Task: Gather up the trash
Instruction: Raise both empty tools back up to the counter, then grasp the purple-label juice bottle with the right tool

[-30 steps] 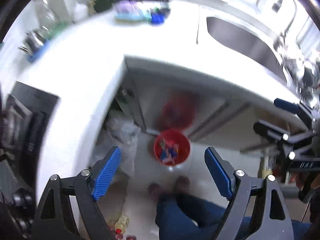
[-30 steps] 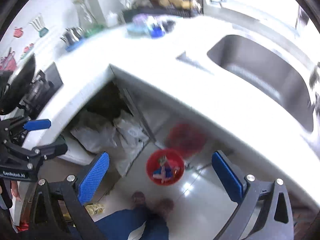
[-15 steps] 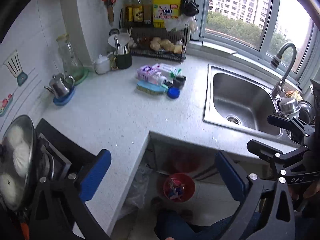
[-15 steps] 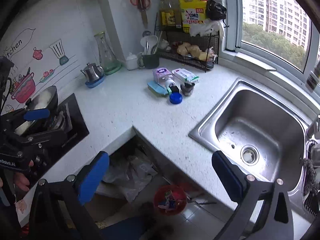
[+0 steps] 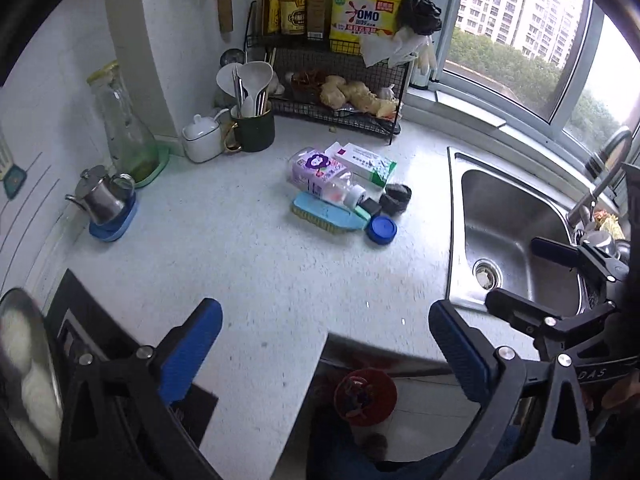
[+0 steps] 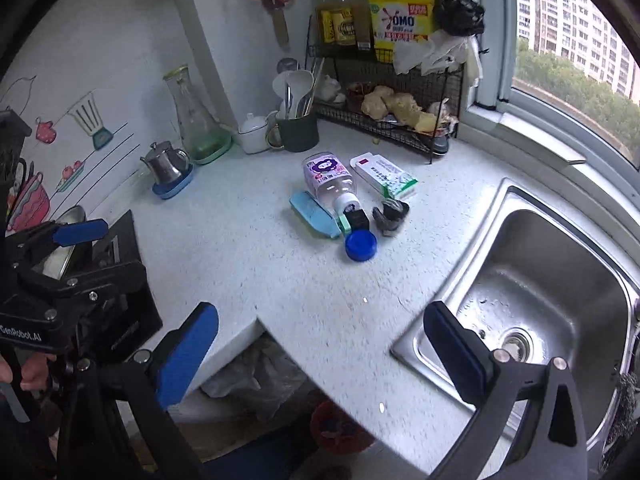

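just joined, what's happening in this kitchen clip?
A person holds two sets of tongs over a kitchen counter, collecting trash. The left tongs and right tongs are both open and empty. A small pile waits on the counter: a tipped plastic bottle, a white carton, a teal brush, a blue cap and a dark crumpled cup. A red bin with some trash sits on the floor below.

both wrist cameras are looking steeply down from above the tabletop [image 5: 248,264], each framing its own tool's blue fingers [image 5: 191,354] at the bottom of the frame. both are sharing the clutter mid-frame, the sink [image 6: 560,280] at right and the wire rack [image 5: 340,96] at top. the left view is catching the right tool [image 5: 532,276] at its right edge.
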A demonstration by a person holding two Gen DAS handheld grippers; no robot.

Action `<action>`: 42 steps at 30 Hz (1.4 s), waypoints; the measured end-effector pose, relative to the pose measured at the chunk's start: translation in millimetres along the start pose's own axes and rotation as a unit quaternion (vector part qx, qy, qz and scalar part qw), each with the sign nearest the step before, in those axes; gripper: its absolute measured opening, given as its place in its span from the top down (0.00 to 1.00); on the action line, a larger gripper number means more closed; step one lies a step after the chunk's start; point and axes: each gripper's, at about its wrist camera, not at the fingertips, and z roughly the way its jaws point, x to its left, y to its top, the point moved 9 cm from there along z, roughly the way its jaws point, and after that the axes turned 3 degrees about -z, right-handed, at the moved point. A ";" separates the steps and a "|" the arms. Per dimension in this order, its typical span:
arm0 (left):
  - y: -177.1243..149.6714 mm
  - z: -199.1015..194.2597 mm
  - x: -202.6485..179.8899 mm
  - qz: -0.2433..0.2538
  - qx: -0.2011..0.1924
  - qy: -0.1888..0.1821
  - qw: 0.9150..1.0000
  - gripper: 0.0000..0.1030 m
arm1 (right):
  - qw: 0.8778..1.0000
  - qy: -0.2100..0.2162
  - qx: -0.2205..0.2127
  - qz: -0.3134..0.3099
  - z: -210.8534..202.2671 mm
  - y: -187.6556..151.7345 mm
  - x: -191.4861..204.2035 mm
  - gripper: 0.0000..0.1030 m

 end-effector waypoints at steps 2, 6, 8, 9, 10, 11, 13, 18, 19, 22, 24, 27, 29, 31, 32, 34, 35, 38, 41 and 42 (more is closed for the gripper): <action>13.9 15.5 9.8 -0.006 0.010 -0.002 1.000 0.01 | 1.000 -0.005 0.009 0.007 15.2 14.7 -5.4 0.00; 36.0 48.6 28.1 -0.002 0.030 0.004 1.000 0.01 | 0.999 -0.004 0.029 0.023 45.2 42.6 -12.6 0.00; 42.3 64.6 37.5 0.001 0.042 0.014 0.999 0.01 | 0.999 -0.004 0.035 0.023 57.7 54.4 -12.5 0.00; 45.1 73.7 43.7 0.000 0.050 0.024 0.998 0.01 | 0.999 -0.003 0.040 0.020 64.8 60.2 -11.6 0.00; 48.1 85.5 51.7 -0.003 0.062 0.038 0.997 0.01 | 0.999 -0.004 0.044 0.017 71.5 65.1 -11.0 0.00; 50.7 94.0 58.0 -0.007 0.069 0.045 0.997 0.01 | 0.999 -0.006 0.050 0.014 79.0 70.3 -10.4 0.00; 54.9 111.5 66.8 -0.012 0.085 0.046 0.995 0.01 | 0.998 -0.008 0.062 0.010 93.2 79.2 -10.0 0.00; 64.3 142.2 73.9 -0.013 0.104 0.055 0.993 0.01 | 0.995 -0.011 0.096 -0.004 128.1 95.0 -12.0 0.00; 66.2 148.4 75.6 -0.014 0.108 0.058 0.992 0.01 | 0.995 -0.011 0.102 -0.006 133.8 96.6 -12.6 0.00; 70.3 164.1 81.6 -0.028 0.124 0.060 0.990 0.01 | 0.992 -0.006 0.124 -0.008 155.2 102.5 -13.1 0.00; 73.3 173.2 85.5 -0.042 0.131 0.050 0.989 0.01 | 0.990 0.000 0.138 -0.009 169.0 106.1 -12.6 0.01; 78.5 183.2 92.0 -0.042 0.138 0.049 0.988 0.01 | 0.988 -0.002 0.156 -0.007 186.5 112.4 -12.8 0.01; 82.0 188.6 95.9 -0.043 0.140 0.046 0.988 0.01 | 0.987 0.001 0.162 -0.009 195.6 117.2 -11.9 0.01; 85.1 194.0 99.3 -0.045 0.142 0.044 0.988 0.01 | 0.986 0.001 0.167 -0.010 204.3 120.3 -11.9 0.01; 85.9 196.8 101.2 -0.046 0.145 0.044 0.987 0.01 | 0.985 0.001 0.171 -0.012 209.4 121.0 -11.9 0.01; 86.8 202.1 103.8 -0.048 0.151 0.041 0.986 0.01 | 0.984 0.004 0.179 -0.013 217.4 120.7 -12.2 0.10; 86.8 205.4 105.0 -0.049 0.155 0.038 0.986 0.01 | 0.983 0.005 0.185 -0.015 221.8 119.6 -12.0 0.12; 84.4 214.8 109.4 -0.047 0.165 0.037 0.985 0.01 | 0.980 0.005 0.200 -0.015 233.0 116.1 -13.1 0.13; 81.2 222.2 112.8 -0.049 0.173 0.034 0.983 0.01 | 0.977 0.005 0.211 -0.013 240.9 111.7 -15.3 0.18; 80.2 224.1 114.0 -0.051 0.177 0.034 0.982 0.01 | 0.977 0.004 0.213 -0.012 242.9 110.9 -16.6 0.19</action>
